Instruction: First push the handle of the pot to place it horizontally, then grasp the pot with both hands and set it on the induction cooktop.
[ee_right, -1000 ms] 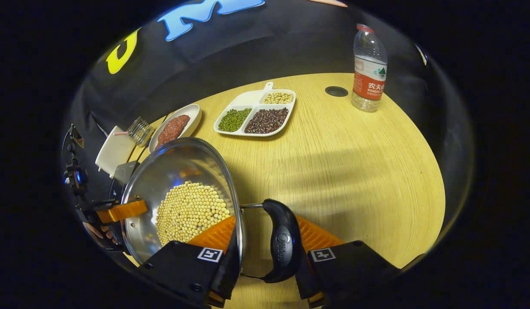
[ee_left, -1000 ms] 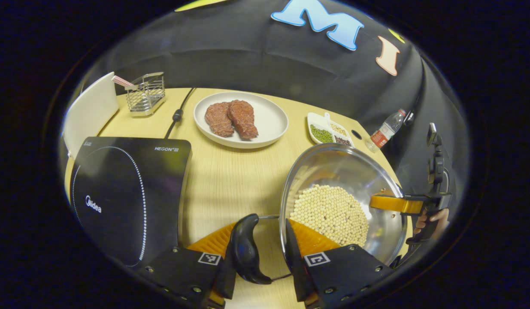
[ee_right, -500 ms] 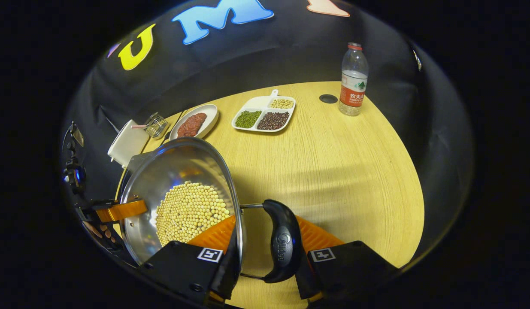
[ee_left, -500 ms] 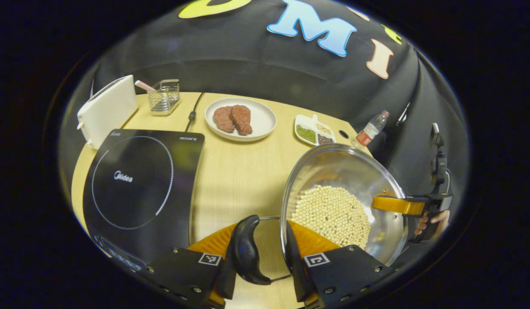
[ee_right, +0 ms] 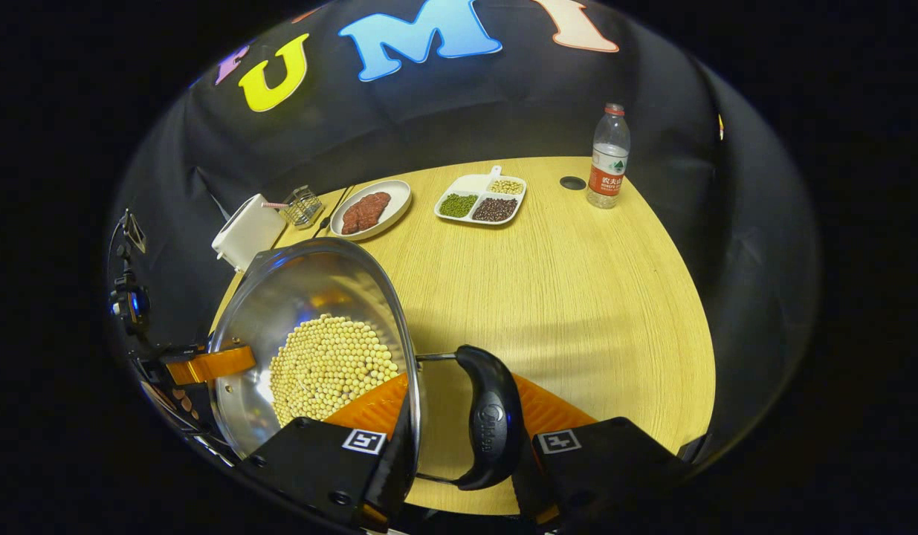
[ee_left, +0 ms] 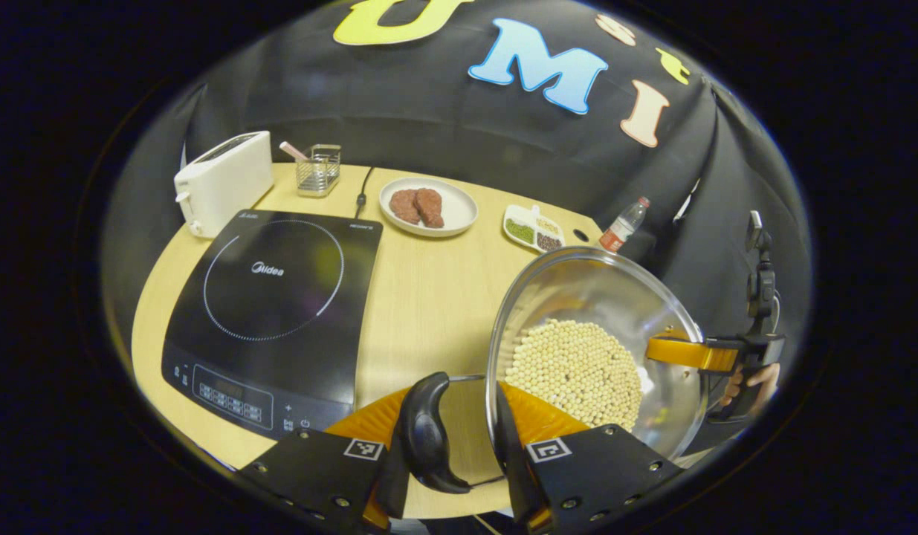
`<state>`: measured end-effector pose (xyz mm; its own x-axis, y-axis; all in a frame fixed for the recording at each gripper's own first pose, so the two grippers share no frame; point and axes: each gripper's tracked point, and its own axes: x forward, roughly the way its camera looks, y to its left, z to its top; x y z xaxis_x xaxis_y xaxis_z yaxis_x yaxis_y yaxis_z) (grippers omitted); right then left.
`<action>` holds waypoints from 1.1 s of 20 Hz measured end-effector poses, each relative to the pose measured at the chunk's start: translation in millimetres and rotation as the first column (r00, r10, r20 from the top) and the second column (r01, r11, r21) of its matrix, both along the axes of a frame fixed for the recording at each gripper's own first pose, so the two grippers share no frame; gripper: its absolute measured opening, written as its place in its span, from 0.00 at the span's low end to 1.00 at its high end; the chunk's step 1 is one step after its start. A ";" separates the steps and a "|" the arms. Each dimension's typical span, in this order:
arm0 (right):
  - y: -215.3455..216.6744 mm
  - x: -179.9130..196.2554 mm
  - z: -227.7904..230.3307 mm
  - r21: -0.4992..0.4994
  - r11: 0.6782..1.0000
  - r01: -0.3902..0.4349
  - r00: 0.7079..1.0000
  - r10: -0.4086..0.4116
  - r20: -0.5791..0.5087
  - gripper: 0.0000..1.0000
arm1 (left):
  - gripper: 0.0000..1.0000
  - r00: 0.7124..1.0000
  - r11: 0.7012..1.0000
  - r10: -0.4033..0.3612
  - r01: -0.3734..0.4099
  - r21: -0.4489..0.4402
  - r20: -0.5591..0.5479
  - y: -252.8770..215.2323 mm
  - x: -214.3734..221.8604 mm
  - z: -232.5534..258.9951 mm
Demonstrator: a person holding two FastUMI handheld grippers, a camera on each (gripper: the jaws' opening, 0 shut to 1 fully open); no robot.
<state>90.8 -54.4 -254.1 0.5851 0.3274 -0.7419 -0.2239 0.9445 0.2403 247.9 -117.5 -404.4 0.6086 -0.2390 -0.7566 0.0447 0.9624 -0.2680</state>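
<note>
A steel pot (ee_left: 592, 297) holding pale round beans (ee_left: 574, 368) hangs in the air over the table's near right part. My left gripper (ee_left: 451, 427) is shut on its black side handle (ee_left: 425, 435), one finger outside the handle and one inside the rim. In the right gripper view my right gripper (ee_right: 459, 427) is shut the same way on the opposite black handle (ee_right: 492, 427) of the pot (ee_right: 310, 286). Each gripper shows across the pot in the other's view: right gripper (ee_left: 689, 353), left gripper (ee_right: 206, 364). The black induction cooktop (ee_left: 280, 290) lies left of the pot, bare.
Along the table's back stand a white toaster (ee_left: 221, 178), a wire basket (ee_left: 317, 167), a plate (ee_left: 459, 215) with meat, a divided tray (ee_right: 466, 182) of beans and a water bottle (ee_right: 607, 156). A cable (ee_left: 363, 186) runs behind the cooktop. A hand (ee_left: 748, 379) holds the right gripper.
Both grippers have risen with the pot between them, so the table and cooktop look smaller and farther below. Both grips on the handles are unchanged.
</note>
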 end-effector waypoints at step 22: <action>164.8 -20.8 29.3 -0.027 1.000 0.007 1.000 -0.007 0.017 0.56 | 0.51 1.000 1.000 0.011 -0.011 -0.024 0.029 13.7 0.2 -0.8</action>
<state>70.1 110.4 -224.7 0.6000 0.3034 -0.7402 -0.2214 0.9521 0.2108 248.1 -103.8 -405.2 0.6332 -0.2501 -0.7325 0.0424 0.9562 -0.2898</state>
